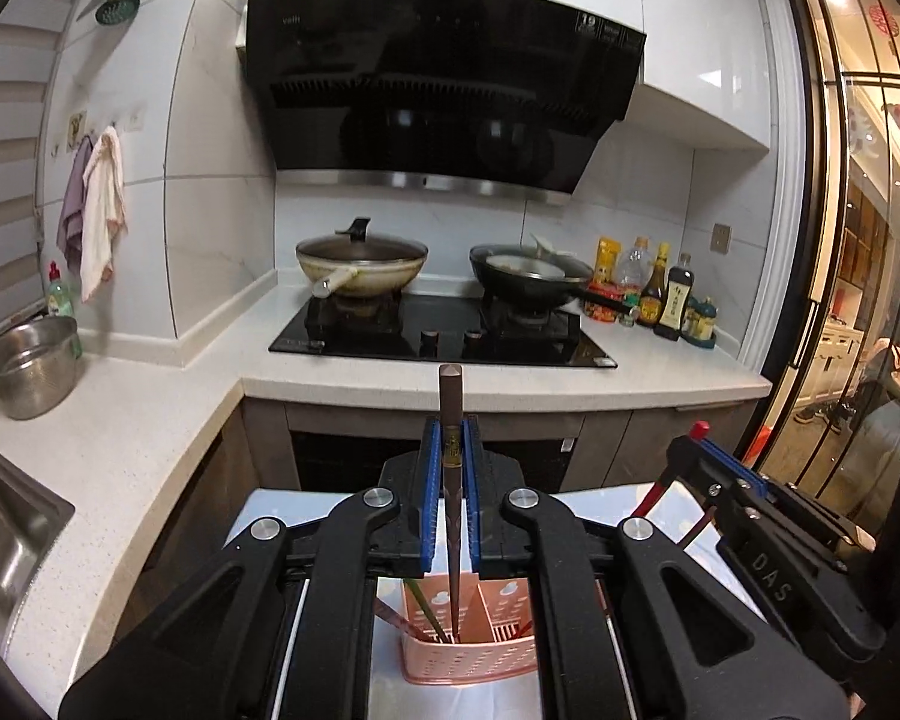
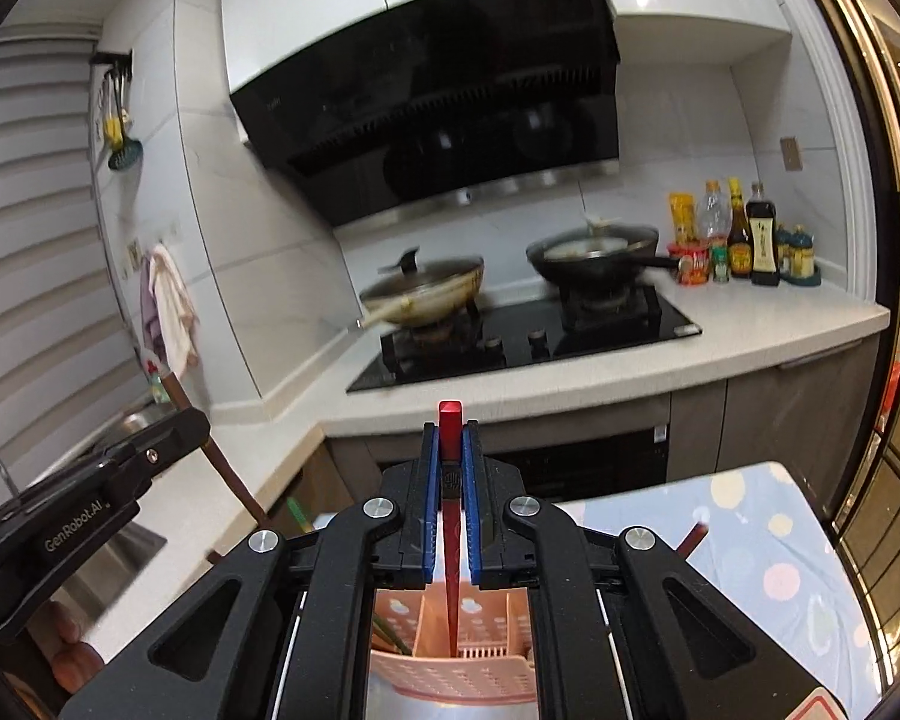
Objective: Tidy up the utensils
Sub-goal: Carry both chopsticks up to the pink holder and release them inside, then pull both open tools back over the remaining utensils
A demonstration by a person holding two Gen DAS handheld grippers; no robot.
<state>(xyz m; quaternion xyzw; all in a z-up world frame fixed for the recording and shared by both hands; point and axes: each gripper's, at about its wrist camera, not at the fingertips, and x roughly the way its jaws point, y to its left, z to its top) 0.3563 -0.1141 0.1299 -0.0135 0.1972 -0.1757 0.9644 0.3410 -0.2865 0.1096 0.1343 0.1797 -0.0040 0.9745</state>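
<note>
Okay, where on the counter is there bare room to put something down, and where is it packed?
Bare white counter runs between the steel pot by the sink and the black cooktop; another strip lies in front of the cooktop. Crowded: the bottles right of the cooktop, both burners under woks, and the pink utensil basket below both grippers.

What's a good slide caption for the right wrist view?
Right gripper lowers a red chopstick into the pink perforated plastic utensil holder.

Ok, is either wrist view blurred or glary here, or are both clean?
Left wrist view: sharp, range hood glossy with reflections, warm glare through the glass door. Right wrist view: woks and bottles motion-smeared, red chopstick still crisp.
</note>
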